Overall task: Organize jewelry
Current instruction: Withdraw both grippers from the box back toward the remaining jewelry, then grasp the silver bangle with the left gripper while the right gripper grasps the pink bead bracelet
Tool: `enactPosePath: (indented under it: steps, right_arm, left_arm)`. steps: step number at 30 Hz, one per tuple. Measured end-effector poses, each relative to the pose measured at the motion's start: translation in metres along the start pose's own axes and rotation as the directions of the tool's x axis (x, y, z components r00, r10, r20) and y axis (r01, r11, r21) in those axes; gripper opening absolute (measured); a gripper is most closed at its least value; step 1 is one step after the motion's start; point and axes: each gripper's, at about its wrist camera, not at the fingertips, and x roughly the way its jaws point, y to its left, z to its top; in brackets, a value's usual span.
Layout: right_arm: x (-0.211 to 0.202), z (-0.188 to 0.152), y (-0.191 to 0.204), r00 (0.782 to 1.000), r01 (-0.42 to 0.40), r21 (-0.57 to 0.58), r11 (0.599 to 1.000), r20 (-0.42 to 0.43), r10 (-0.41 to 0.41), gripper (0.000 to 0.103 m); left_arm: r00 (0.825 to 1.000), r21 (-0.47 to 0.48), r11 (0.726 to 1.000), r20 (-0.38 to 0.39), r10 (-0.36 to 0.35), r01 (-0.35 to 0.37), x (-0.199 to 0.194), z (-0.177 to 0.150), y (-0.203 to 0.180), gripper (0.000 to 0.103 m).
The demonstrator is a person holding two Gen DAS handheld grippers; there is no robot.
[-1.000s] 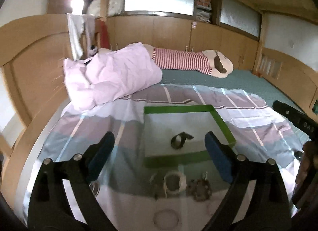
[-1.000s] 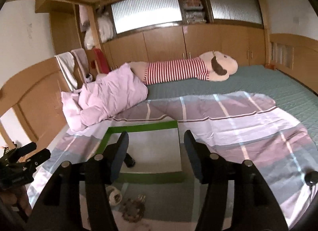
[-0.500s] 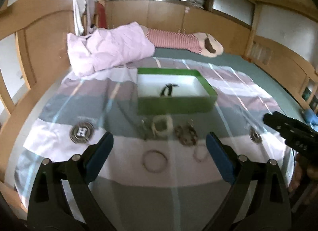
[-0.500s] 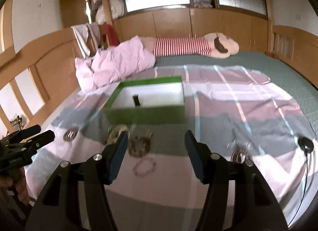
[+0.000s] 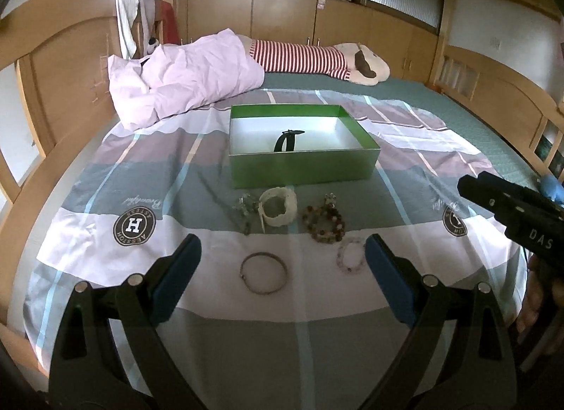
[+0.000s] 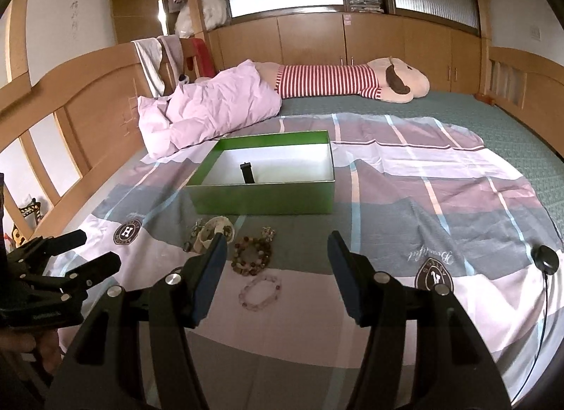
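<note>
A green box point(image 5: 303, 167) point(image 6: 262, 196) with a white inside sits on the striped sheet; a dark strap piece point(image 5: 283, 142) point(image 6: 247, 173) lies in it. In front of the box lie a cream bangle point(image 5: 278, 206), a dark beaded bracelet point(image 5: 324, 223) point(image 6: 252, 255), a small dark chain point(image 5: 243, 210), a thin metal bangle point(image 5: 263, 272) and a pale pink bead bracelet point(image 5: 350, 256) point(image 6: 260, 291). My left gripper point(image 5: 280, 279) hangs open above the metal bangle, empty. My right gripper point(image 6: 276, 265) is open over the bead bracelets, holding nothing.
A pink quilt point(image 5: 183, 75) and a striped plush toy point(image 5: 317, 57) lie at the far end of the bed. Wooden bed rails point(image 5: 46, 68) run along both sides. A small black puck with a cable point(image 6: 544, 257) rests on the sheet at the right.
Both grippers drew back from the box and dropped lower; the box now sits farther off and the jewelry on the sheet has come fully into view. Their jaws stayed as wide as before.
</note>
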Motion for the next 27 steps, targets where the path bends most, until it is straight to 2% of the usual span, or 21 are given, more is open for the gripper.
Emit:
enactPosePath:
  steps: [9,14,17,20,23,27]
  right_arm:
    - [0.021,-0.008,0.006,0.999,0.005,-0.016,1.000,-0.052,-0.005,0.059]
    - [0.063,-0.030,0.006,0.985,-0.006,0.011,1.000,-0.175,0.007,0.059]
    - [0.092,-0.046,0.006,0.966,-0.006,0.036,0.999,-0.259,0.015,0.059]
    - [0.113,-0.059,0.006,0.951,0.007,0.042,0.999,-0.310,0.006,0.058]
    - [0.130,-0.065,0.010,0.944,0.027,0.018,0.999,-0.328,-0.020,0.054]
    - [0.145,-0.068,0.012,0.937,0.038,0.004,0.999,-0.347,-0.035,0.048]
  left_arm:
    - [1.000,0.007,1.000,-0.030,0.004,-0.004,0.016,-0.002,-0.004,0.093]
    - [0.996,-0.010,1.000,-0.087,0.010,-0.011,0.040,-0.009,-0.003,0.092]
    - [0.993,-0.014,1.000,-0.121,0.013,-0.015,0.058,-0.016,-0.002,0.085]
    - [0.984,-0.026,0.999,-0.175,0.021,-0.026,0.081,-0.023,0.000,0.073]
    - [0.974,-0.025,0.999,-0.224,0.030,-0.036,0.105,-0.030,0.001,0.065]
    - [0.966,-0.002,0.999,-0.252,0.051,-0.054,0.126,-0.035,0.001,0.060]
